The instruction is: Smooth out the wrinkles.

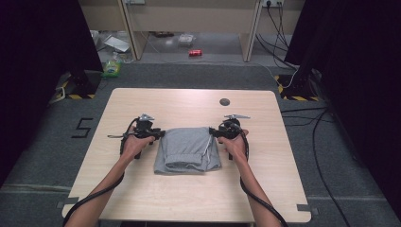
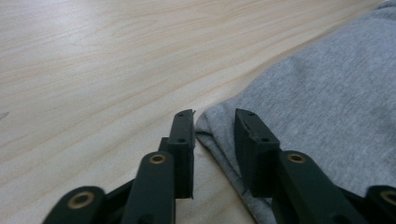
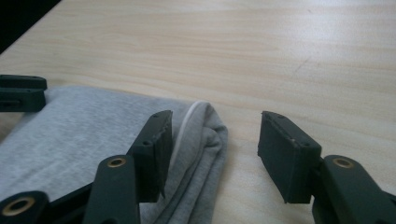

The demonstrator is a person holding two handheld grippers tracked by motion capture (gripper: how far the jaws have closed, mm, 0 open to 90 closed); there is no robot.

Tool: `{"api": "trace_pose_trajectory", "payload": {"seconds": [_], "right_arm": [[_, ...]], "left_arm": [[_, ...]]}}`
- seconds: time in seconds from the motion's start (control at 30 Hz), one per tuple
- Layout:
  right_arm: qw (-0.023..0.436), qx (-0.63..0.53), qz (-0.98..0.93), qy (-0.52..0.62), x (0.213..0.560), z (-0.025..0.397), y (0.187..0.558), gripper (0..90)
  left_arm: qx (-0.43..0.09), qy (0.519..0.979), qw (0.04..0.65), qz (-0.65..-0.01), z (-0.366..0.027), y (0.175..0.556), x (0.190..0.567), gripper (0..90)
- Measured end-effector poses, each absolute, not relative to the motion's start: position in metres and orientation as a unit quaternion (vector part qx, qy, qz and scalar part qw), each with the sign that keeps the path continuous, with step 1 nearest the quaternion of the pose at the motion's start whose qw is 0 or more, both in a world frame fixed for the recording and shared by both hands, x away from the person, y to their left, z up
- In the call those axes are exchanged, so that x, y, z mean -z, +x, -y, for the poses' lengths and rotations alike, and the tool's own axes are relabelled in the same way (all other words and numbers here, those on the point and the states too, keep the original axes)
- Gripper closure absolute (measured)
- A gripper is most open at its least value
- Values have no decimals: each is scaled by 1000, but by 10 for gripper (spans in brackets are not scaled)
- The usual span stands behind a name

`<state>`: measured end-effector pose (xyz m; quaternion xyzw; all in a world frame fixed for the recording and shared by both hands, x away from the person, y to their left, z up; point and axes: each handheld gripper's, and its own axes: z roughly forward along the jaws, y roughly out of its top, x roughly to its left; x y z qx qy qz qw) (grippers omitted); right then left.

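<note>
Two grippers sat at the far corners of the folded grey trousers [image 1: 187, 149]. My left gripper [image 2: 214, 135] stood part open, one jaw on bare wood, the other over the cloth's corner. My right gripper [image 3: 212, 142] gaped wider astride the thick fold with its white cord [image 3: 183, 130]. I judged both should close low, catching every layer evenly. Nothing lay near them on the table [image 1: 189, 101] except a small dark disc [image 1: 224, 101] well beyond the right gripper.

A black figure 5 [image 1: 83, 127] is marked on the grey floor [image 1: 42, 156] left of the table [image 1: 142, 101], nothing else readable
</note>
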<state>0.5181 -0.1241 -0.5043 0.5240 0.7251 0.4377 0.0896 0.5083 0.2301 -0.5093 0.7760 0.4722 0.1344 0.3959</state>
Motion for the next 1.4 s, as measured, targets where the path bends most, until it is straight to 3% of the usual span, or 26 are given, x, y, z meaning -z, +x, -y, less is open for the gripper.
{"api": "trace_pose_trajectory", "payload": {"seconds": [0.2, 0.63, 1.4], "right_arm": [[92, -454, -727, 506, 485, 129, 505, 410], [110, -448, -760, 458, 469, 127, 462, 389], [114, -438, -777, 437, 477, 143, 397, 370]], "left_arm": [[-117, 770, 415, -470, -238, 494, 494, 514], [-89, 776, 432, -450, -247, 450, 479, 374], [-88, 790, 448, -409, -249, 373, 485, 301]]}}
